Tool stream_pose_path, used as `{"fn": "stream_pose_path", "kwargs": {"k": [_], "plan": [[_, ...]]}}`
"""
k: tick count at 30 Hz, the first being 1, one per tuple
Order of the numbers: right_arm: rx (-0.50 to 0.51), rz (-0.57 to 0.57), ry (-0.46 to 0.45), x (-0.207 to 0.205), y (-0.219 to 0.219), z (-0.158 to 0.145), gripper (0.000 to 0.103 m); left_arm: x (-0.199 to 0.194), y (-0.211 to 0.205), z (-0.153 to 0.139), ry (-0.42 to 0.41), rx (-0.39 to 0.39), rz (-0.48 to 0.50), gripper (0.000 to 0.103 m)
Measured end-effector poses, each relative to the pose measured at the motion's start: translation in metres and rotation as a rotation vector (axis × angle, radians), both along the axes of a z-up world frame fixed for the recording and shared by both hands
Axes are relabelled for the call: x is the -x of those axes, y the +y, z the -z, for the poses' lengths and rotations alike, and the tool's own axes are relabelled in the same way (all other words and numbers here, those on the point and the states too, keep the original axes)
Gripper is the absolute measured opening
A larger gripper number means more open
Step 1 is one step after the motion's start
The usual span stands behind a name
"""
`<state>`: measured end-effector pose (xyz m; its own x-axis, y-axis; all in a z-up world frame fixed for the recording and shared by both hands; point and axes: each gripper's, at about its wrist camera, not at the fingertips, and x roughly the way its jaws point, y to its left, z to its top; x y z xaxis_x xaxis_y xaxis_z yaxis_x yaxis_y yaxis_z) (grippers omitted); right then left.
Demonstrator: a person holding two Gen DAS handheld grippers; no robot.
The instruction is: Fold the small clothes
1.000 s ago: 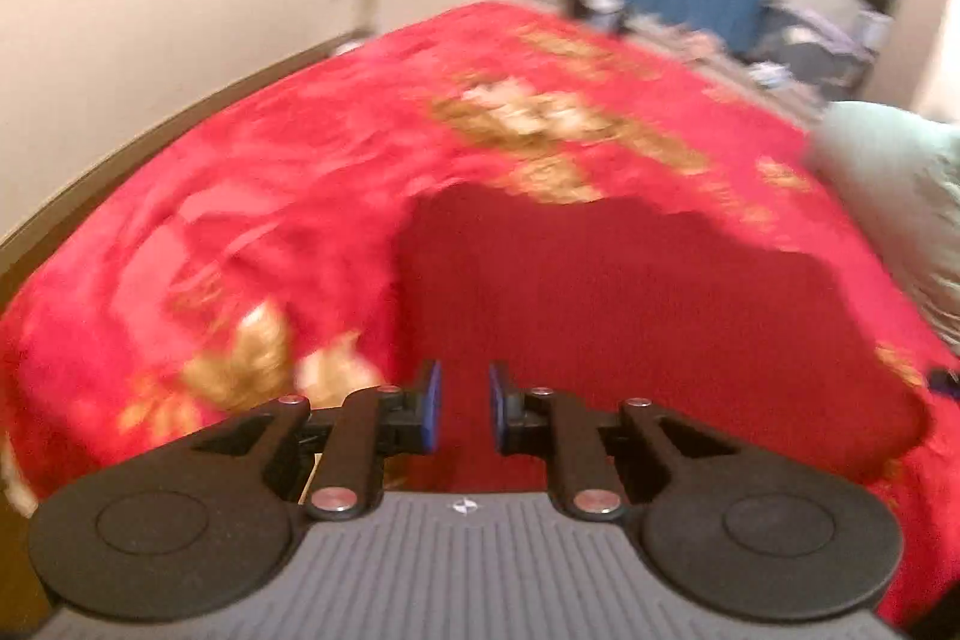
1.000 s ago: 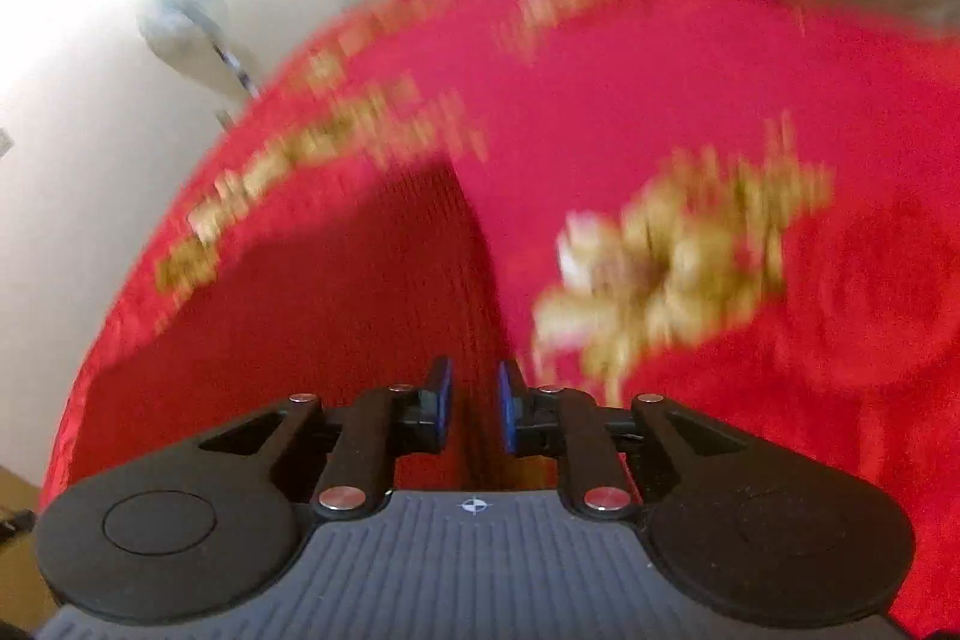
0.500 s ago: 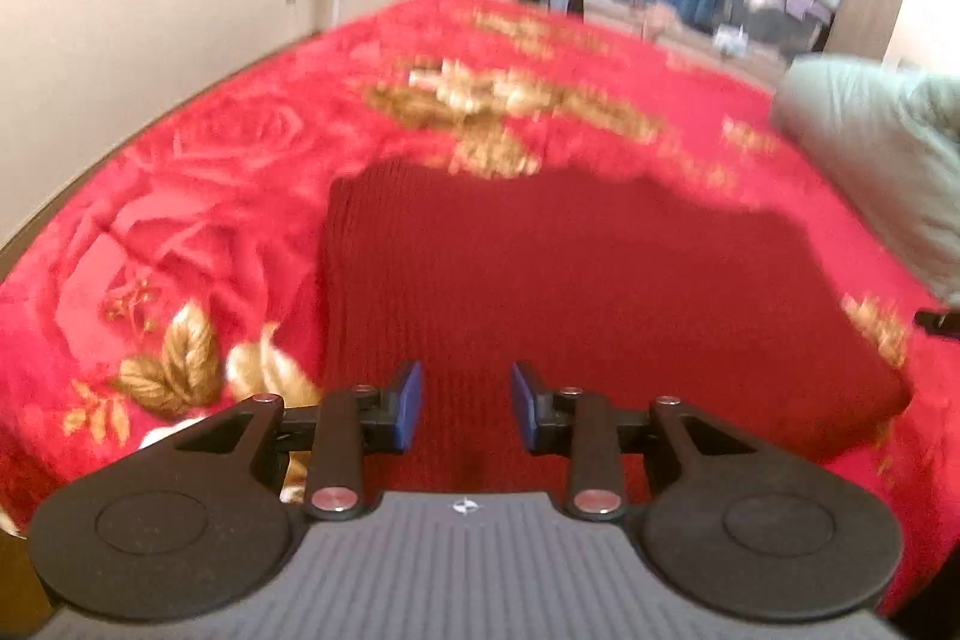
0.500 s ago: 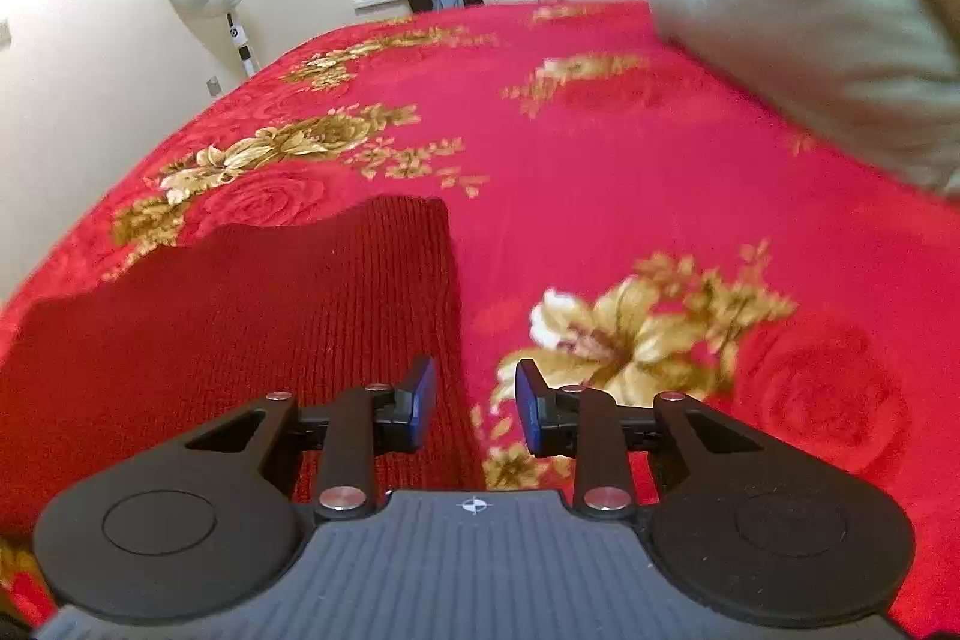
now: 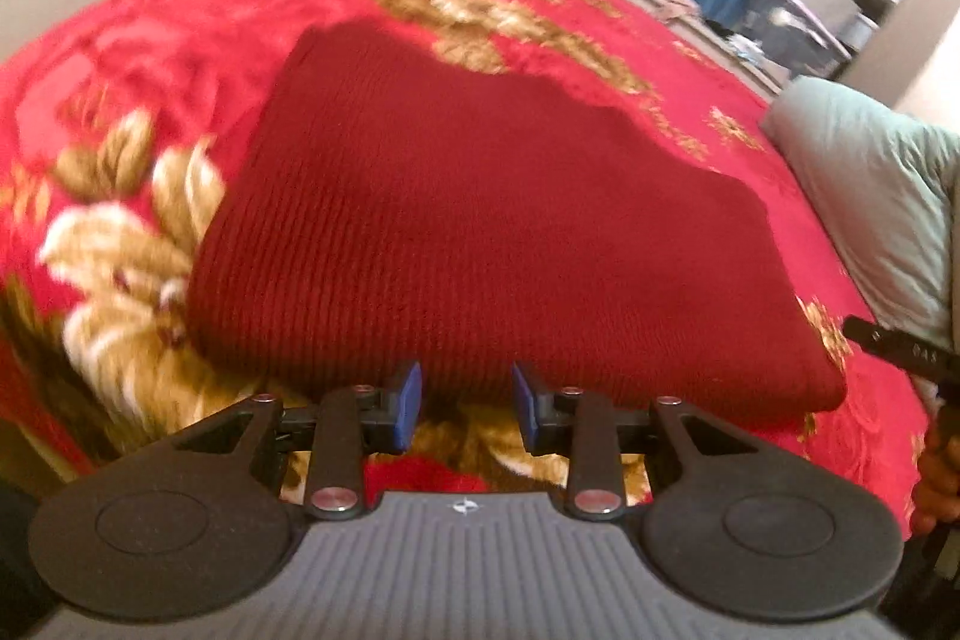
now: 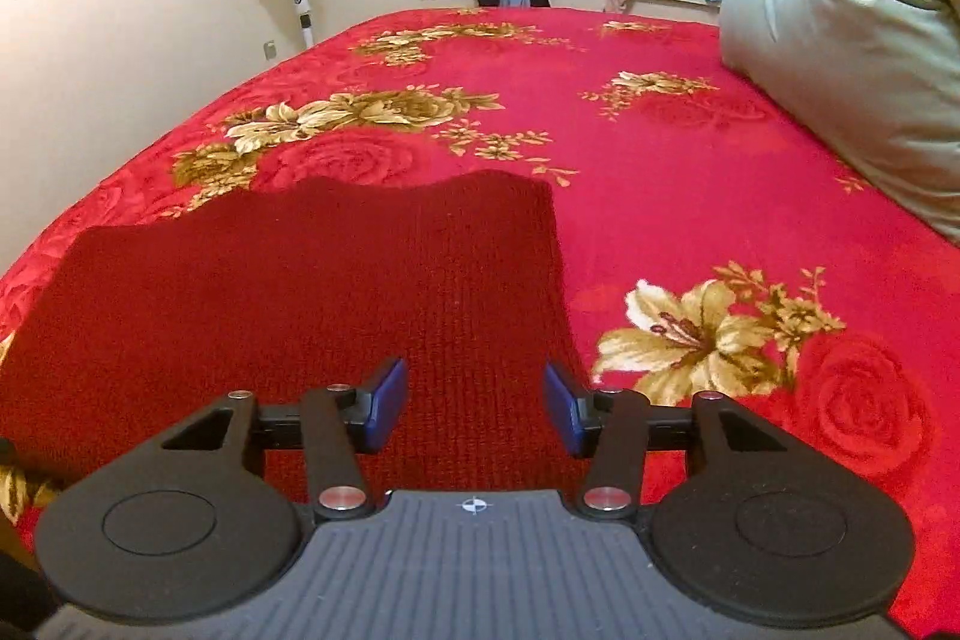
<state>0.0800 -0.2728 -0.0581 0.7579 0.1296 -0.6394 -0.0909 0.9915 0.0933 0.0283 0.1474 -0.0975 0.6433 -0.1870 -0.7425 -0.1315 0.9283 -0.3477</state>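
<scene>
A dark red knitted sweater (image 6: pixel 312 292) lies folded flat on the near part of a bed's red flowered blanket (image 6: pixel 648 160). The left tool (image 5: pixel 463 403), apparently just short of its near edge, and the right tool (image 6: pixel 475 403) above it have just been opening; both hold nothing.

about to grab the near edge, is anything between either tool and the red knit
Nothing visible. The left tool, open, sits just short of the knit's near edge, only blanket beneath. The right tool, open, hovers over the knit's right part. Both have just been opening, nothing between their pads.
</scene>
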Motion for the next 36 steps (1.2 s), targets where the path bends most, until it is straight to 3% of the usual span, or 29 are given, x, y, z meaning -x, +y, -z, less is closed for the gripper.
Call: {"fn": "stream_pose_path", "kwargs": {"k": [4,6,12,24,31,36], "plan": [[0.009,0.010,0.010,-0.007,-0.002,0.004,0.053,-0.004,0.013,0.012,0.056,0.076,-0.068,0.059],[0.003,0.012,0.015,-0.009,-0.003,0.005,0.052,-0.007,0.018,0.017,0.089,0.106,-0.098,0.063],[0.010,0.009,0.019,-0.012,-0.002,0.009,0.053,-0.011,0.036,0.032,0.150,0.218,-0.185,0.064],[0.015,0.013,0.031,-0.017,-0.001,0.011,0.053,-0.016,0.067,0.040,0.137,0.388,-0.353,0.068],[0.017,0.021,0.035,-0.018,-0.002,0.015,0.053,-0.023,0.067,0.041,0.099,0.425,-0.477,0.069],[0.024,0.048,0.046,-0.019,-0.007,0.020,0.053,-0.011,0.066,0.033,0.040,0.402,-0.565,0.066]]}}
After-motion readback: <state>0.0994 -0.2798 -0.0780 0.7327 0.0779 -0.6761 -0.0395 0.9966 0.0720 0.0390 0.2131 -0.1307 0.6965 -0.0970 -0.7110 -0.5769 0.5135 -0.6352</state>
